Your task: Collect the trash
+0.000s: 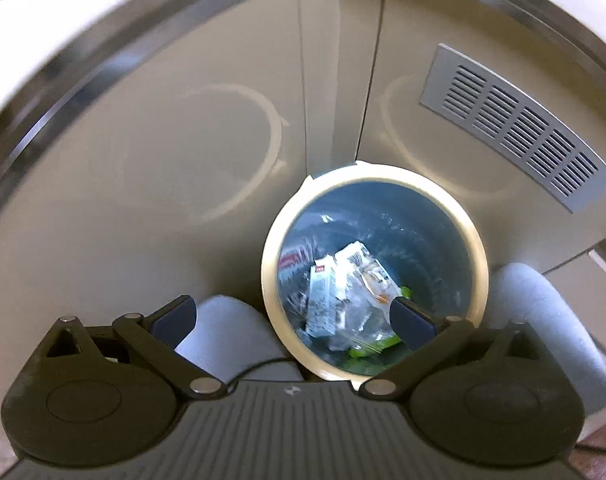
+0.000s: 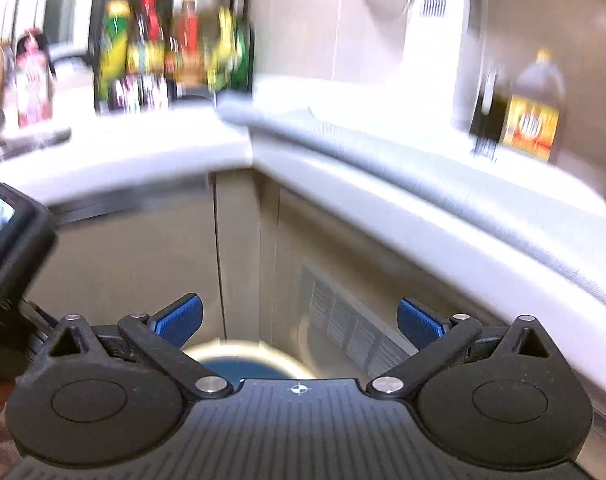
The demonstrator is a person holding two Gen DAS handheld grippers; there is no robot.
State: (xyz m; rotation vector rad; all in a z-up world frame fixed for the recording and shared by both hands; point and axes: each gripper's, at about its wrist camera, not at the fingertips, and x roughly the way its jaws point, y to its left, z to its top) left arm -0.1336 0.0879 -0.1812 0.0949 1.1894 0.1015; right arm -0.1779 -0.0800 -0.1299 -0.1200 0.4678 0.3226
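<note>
The left tongs (image 1: 293, 320) hang over the floor in the corner of a kitchen, spread wide and holding nothing. Right below them stands a round bin (image 1: 477, 248) with a cream rim and a blue inside, set on the floor against the meeting of two beige cabinet doors (image 1: 183, 140). In the bin lies the trash (image 1: 343, 300): crumpled white wrappers, clear plastic and a bit of green packaging, piled toward the near side. The right-hand finger of the left tongs reaches over the bin's rim, above the wrappers; I cannot tell whether it touches them. A grey vent grille (image 1: 515, 128) sits in the cabinet door to the right of the bin. Grey cloth, perhaps the person's legs, shows on either side of the bin.

The right tongs (image 2: 299, 320) are held higher, also spread wide and empty, facing the corner of the white bench (image 2: 383, 168). The picture there is blurred. On the bench stand a rack of bottles (image 2: 171, 40) at the left and a big amber bottle (image 2: 535, 104) at the right. The bin's rim peeks out just below these tongs.
</note>
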